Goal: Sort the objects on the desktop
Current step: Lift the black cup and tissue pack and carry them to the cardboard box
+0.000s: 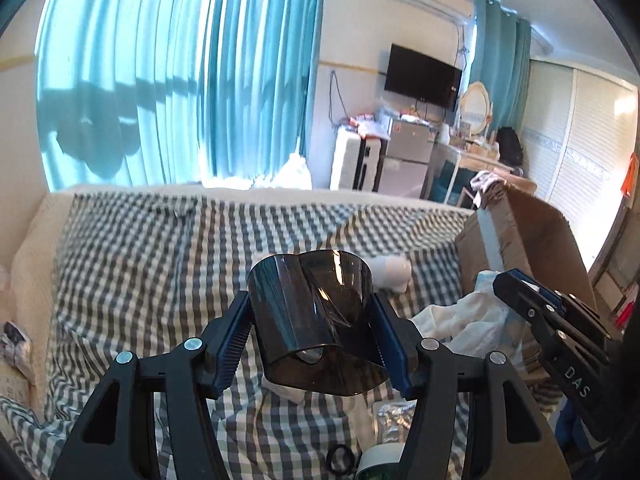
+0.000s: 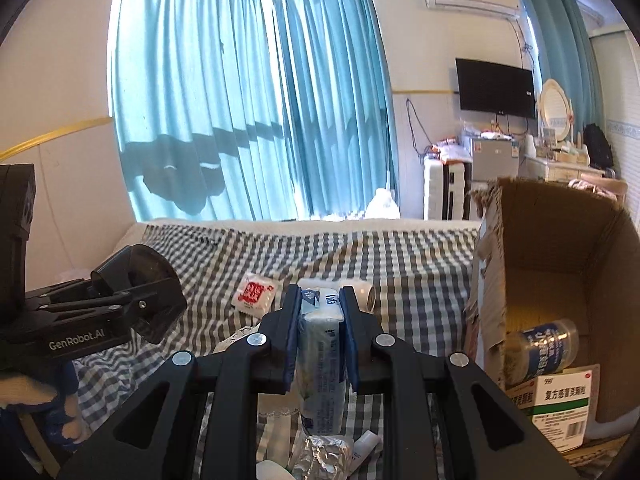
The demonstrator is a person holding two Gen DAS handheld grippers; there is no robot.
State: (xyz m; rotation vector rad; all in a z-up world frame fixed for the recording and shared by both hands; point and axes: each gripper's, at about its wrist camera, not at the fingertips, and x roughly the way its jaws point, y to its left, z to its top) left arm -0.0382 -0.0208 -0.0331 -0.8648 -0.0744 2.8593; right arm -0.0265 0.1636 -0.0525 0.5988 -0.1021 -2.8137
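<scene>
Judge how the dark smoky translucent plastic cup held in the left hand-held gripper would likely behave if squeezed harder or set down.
The dark smoky translucent plastic cup looks thin-walled and empty, so probably light and somewhat flexible. Its glossy surface may slip between the left hand-held gripper pads. Set on the rumpled checked cloth, it could tip.

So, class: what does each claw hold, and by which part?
Left claw: dark translucent cup, by its sides. Right claw: white-blue packet, by its flat sides.

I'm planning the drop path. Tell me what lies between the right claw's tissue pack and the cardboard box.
In the right wrist view, only gingham cloth separates the blue-and-white tissue pack from the open brown cardboard box; a white tube lies just behind the pack.
</scene>
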